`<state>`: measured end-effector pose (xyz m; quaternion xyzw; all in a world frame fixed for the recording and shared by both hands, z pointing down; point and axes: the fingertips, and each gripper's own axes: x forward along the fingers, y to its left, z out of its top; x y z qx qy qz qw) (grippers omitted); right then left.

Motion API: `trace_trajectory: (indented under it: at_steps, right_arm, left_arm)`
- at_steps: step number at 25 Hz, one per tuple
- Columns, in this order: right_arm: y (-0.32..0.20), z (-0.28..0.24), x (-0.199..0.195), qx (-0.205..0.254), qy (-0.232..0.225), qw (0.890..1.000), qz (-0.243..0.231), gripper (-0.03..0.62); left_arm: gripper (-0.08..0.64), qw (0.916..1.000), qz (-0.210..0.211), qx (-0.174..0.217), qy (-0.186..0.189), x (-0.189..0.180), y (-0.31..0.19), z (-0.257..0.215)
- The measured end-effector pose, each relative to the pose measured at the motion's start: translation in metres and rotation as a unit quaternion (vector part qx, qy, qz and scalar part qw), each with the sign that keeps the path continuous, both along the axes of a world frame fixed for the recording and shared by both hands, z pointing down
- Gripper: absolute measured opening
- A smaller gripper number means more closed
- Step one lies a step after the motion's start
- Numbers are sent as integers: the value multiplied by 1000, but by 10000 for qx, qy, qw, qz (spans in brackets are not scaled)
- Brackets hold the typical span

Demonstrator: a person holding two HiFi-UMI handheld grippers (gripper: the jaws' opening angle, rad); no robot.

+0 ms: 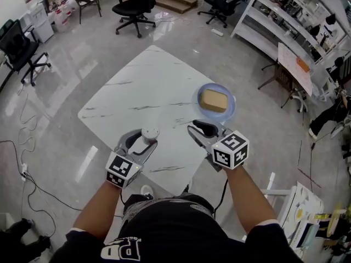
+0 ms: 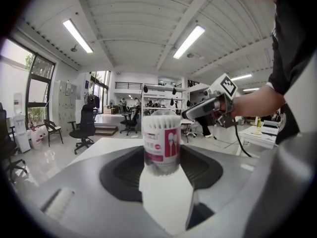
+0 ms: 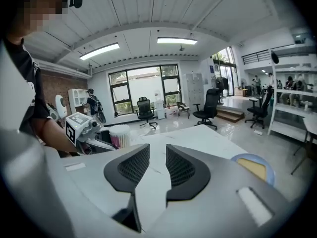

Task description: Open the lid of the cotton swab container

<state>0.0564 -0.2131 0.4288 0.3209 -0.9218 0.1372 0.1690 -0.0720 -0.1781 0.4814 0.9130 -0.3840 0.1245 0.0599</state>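
The cotton swab container (image 1: 149, 131) is a clear round tub with a pink label, full of white swabs, its lid (image 2: 159, 114) on top. It stands upright near the front edge of the white marble table (image 1: 148, 86). My left gripper (image 1: 143, 139) holds it by the sides, and the left gripper view shows the tub (image 2: 161, 143) between the black pads (image 2: 126, 170). My right gripper (image 1: 193, 128) hovers to the right of the tub, apart from it. A narrow gap separates its jaws (image 3: 157, 162), with nothing in it. The tub (image 3: 119, 135) shows at far left there.
A blue plate (image 1: 231, 112) carrying a tan block (image 1: 214, 99) sits at the table's right corner, just beyond my right gripper. Office chairs (image 1: 136, 4) and shelving (image 1: 285, 15) stand on the floor round the table. Cables lie on the floor at left.
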Motion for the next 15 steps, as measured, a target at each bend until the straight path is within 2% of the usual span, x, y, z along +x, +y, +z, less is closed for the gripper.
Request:
trace_trajectory:
  at_steps: [7,15]
  right_arm:
    - [15,-3,17,166,13,9986,510,46]
    - [24,16,32,151,151,9957,897,29]
  left_arm:
    - [279,9993,-219,70,285,-12,-2,-13]
    - [279,9988,-310,269,266,-22,1,-23]
